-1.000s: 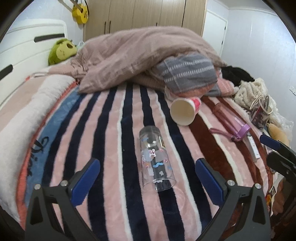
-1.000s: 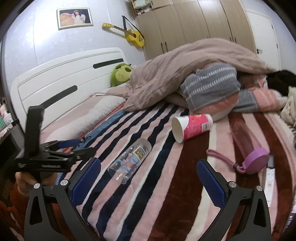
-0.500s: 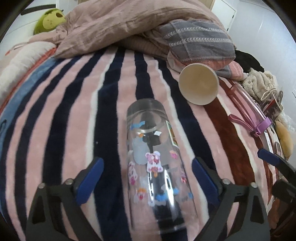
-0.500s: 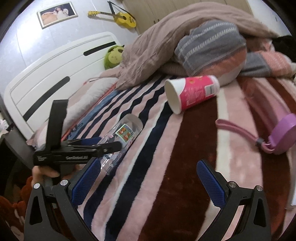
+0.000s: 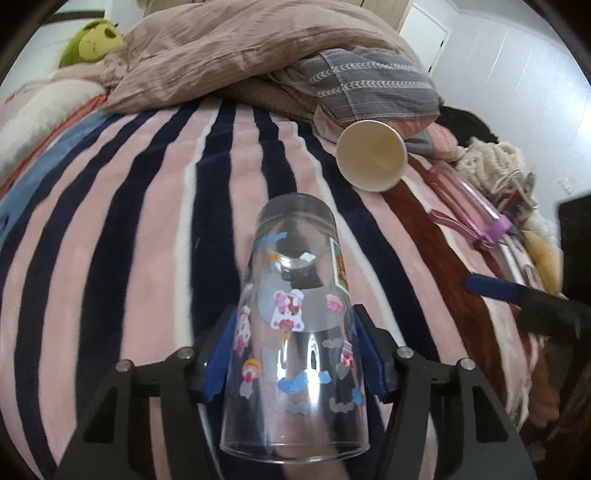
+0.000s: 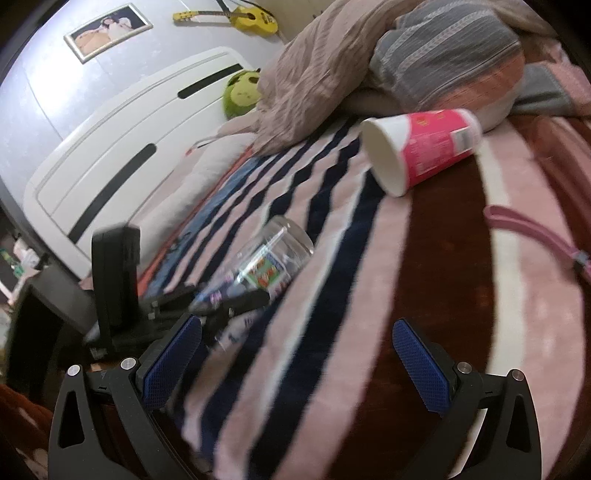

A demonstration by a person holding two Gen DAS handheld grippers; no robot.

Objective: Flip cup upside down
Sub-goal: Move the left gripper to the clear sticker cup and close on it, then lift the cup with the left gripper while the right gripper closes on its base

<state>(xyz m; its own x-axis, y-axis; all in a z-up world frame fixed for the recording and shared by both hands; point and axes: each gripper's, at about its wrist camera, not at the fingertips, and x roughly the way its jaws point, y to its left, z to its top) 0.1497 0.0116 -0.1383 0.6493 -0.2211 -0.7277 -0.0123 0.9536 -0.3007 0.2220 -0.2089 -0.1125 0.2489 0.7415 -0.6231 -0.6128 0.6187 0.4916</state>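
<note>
Closing in over the past half second, the left gripper (image 5: 293, 354) is now pressing its blue pads (image 5: 221, 363) against both sides of the clear sticker-covered cup (image 5: 295, 332), where a moment ago its jaws were standing apart on either side of the glass. In the left wrist view the cup is lying lengthwise on the striped blanket (image 5: 147, 221), its wide open mouth nearest the camera and its closed base pointing toward the far end of the bed; whether it is resting on the blanket or lifting off it cannot be told. The right gripper (image 6: 297, 360) is hanging nearby with its jaws wide apart and gripping nothing, its own blue pads (image 6: 421, 369) framing bare blanket. From that side, the cup (image 6: 273, 254) is showing just beyond the blurred black body of the left gripper (image 6: 229, 301).

Farther up the bed, a paper cup (image 5: 371, 155) with a pink wrapper is lying on its side, mouth facing the cameras, well apart from the clear cup. To its right a pink bottle (image 5: 465, 199) with a purple cap and a strap is lying along a dark red stripe. Beyond them a crumpled quilt (image 5: 236, 51) and a grey striped pillow (image 5: 369, 85) are piling up, with a green plush toy (image 5: 92, 38) sitting near the white headboard (image 6: 122, 147). A yellow ukulele (image 6: 240, 18) and a framed photo (image 6: 107, 31) are hanging on the wall.
</note>
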